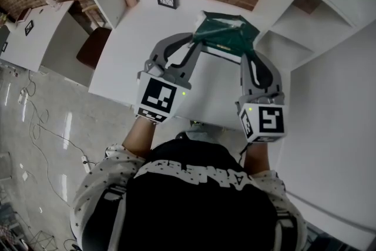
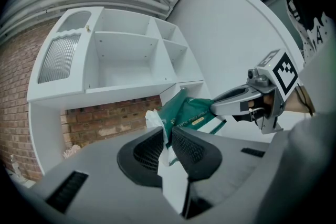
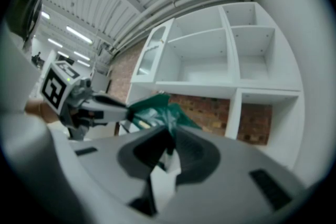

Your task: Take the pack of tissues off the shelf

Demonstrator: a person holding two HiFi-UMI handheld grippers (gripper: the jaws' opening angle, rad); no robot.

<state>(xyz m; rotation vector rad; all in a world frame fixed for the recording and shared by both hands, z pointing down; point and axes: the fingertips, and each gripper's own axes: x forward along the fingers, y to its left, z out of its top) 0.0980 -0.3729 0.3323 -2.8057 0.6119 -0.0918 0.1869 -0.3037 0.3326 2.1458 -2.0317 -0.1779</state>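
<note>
one tissue pack (image 1: 223,32) pinched: left hand-held gripper (image 1: 198,40), right hand-held gripper (image 1: 249,51)

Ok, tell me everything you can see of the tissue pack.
The pack is a soft, dark green plastic wrap, crinkled and glossy, with a small gold strip and pale print on one face. It is held between both grippers: the left gripper pinches one end, where some white shows, and the right gripper pinches the other. It hangs over the white desk, out of the shelf. Whether it touches the desk cannot be told.
</note>
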